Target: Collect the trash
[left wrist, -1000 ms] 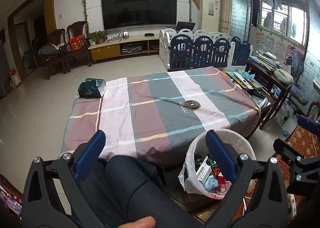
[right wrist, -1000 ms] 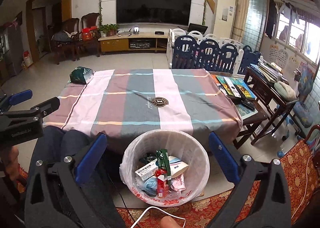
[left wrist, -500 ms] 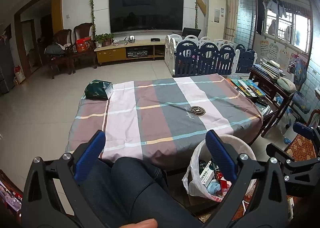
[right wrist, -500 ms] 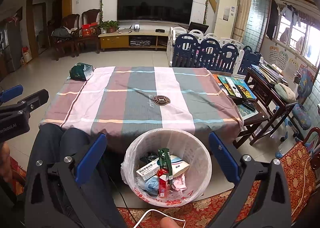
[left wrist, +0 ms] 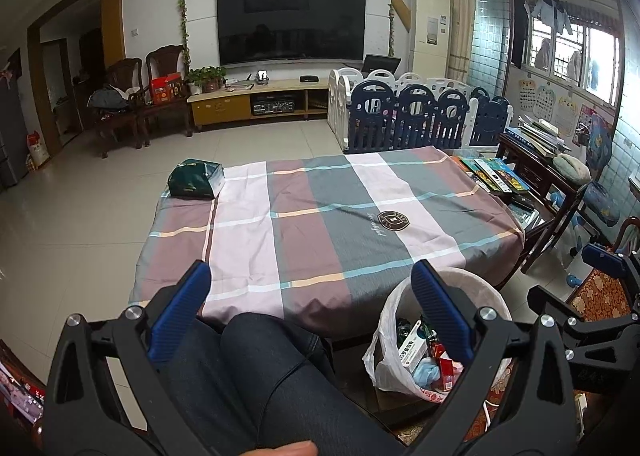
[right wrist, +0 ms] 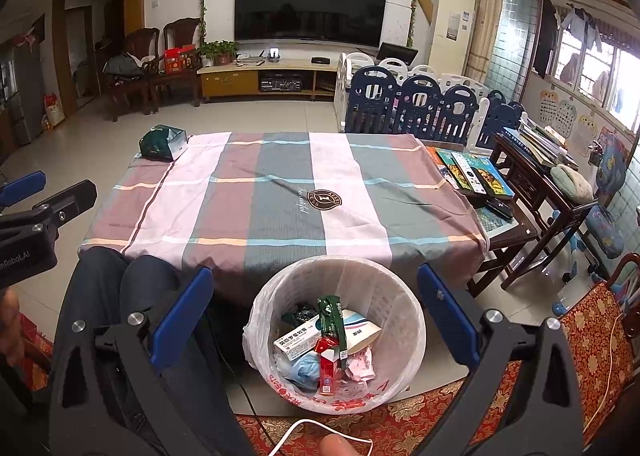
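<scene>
A white bin (right wrist: 372,280) lined with a plastic bag stands on the floor at the near edge of the table. It holds trash (right wrist: 328,340): a medicine box, a green wrapper, a red packet, blue tissue. It also shows in the left wrist view (left wrist: 472,284). My right gripper (right wrist: 316,308) is open and empty, above the bin. My left gripper (left wrist: 308,304) is open and empty, above the person's legs, left of the bin. A dark green tissue pack (left wrist: 195,178) lies on the table's far left corner.
The table wears a striped cloth (right wrist: 280,192). Books (right wrist: 468,172) lie on a side table at the right. A dark wooden desk (right wrist: 536,180) and a blue-white playpen (right wrist: 420,104) stand beyond. A red patterned rug (right wrist: 592,340) lies under the bin.
Both grippers have tilted up and drawn back a little, so the table and bin sit lower in both views. Both stay open and empty.
</scene>
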Tool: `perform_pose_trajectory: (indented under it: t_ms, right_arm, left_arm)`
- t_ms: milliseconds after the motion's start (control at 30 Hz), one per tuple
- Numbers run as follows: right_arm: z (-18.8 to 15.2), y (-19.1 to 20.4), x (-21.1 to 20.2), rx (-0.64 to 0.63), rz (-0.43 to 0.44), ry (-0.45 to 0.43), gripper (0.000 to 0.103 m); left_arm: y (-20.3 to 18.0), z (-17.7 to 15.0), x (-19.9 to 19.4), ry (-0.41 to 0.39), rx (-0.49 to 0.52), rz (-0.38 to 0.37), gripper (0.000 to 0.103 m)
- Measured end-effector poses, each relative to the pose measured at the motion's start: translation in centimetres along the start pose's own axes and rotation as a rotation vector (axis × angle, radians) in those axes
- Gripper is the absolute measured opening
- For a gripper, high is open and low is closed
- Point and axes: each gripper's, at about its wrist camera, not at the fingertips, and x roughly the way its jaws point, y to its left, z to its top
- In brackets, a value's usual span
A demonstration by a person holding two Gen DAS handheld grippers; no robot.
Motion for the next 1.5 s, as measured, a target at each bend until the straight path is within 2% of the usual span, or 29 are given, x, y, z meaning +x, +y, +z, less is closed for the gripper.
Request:
perform_pose_trajectory:
  t_ms: [1500]
  right_arm:
    - [-0.10, -0.08, 0.15, 0.005, 0.000, 0.003, 0.099]
  left_arm:
    - [-0.57, -0.67, -0.13, 0.007, 0.008, -0.005, 0.100]
